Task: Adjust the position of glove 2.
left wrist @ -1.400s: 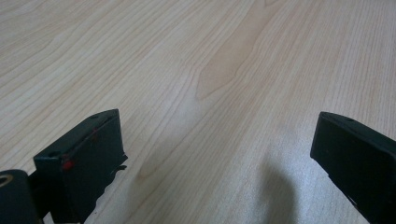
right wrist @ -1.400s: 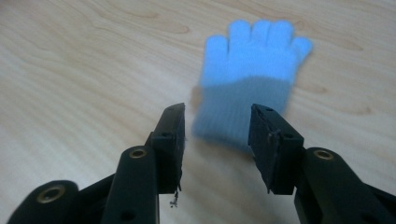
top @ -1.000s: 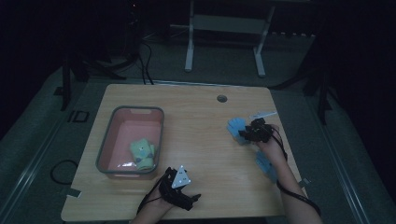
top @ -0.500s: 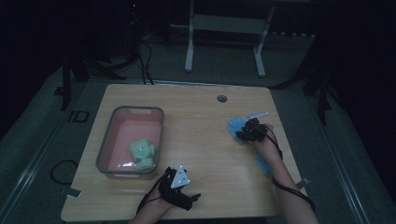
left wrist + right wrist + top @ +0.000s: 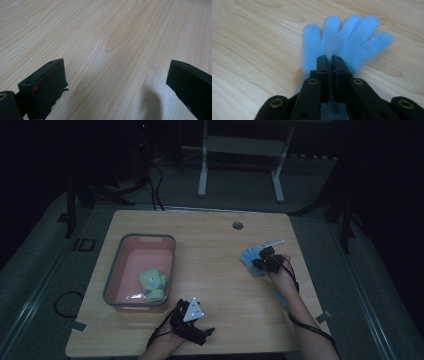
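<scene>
Jaws of the right gripper point(image 5: 331, 60) have just closed, pinching the fluffy blue glove point(image 5: 347, 37) right of the pink plastic bin point(image 5: 112, 280), presumably for lifting; left gripper point(image 5: 115, 82) idles, spread.

The high view is looking very dim and grainy: the room around the table point(image 5: 210, 235) is sinking into near black, and fine detail is getting lost. Both gripper views are showing bright, even light from above. In the left gripper view a soft grey shadow is lying on the wood near the bottom edge, with a faint pale sheen mid-frame. In the right gripper view the blue glove point(image 5: 347, 40) is looking blurred at its fingertips, while the wood grain beside it is staying fairly sharp.
</scene>
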A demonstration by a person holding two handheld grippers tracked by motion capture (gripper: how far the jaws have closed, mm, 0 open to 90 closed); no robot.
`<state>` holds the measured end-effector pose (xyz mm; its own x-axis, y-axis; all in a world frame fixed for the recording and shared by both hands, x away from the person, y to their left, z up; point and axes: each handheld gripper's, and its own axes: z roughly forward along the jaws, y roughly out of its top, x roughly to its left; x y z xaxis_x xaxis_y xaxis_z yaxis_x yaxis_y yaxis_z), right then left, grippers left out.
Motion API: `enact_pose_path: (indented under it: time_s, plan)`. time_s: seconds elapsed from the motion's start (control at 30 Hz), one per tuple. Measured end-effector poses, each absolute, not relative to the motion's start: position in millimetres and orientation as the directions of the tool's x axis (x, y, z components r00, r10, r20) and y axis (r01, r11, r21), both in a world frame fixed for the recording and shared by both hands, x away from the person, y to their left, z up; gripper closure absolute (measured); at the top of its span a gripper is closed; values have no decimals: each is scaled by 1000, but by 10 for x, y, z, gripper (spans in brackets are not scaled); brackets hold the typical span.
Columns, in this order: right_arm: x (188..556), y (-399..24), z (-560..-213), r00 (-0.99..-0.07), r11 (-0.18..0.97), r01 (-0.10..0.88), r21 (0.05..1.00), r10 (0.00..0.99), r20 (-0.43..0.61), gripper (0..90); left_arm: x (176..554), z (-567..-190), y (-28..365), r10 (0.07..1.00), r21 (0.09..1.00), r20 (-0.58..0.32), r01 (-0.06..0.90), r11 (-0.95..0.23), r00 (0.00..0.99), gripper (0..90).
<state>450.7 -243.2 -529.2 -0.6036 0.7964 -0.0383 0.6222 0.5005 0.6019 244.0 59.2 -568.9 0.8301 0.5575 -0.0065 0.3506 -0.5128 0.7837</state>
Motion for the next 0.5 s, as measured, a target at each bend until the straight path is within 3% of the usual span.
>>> enact_pose_path:
  time_s: [0.17, 0.5]
  plan:
    - [4350, -2364, -5158, -584, 453, 644, 617, 811, 14, 869, 2451, -5689, 599, 559, 785, -16, 357, -507, 829, 29]
    - [3814, -2123, -4691, -581, 384, 590, 710, 813, 44, 871, 2439, -5689, 589, 552, 783, 1, 343, -520, 834, 29]
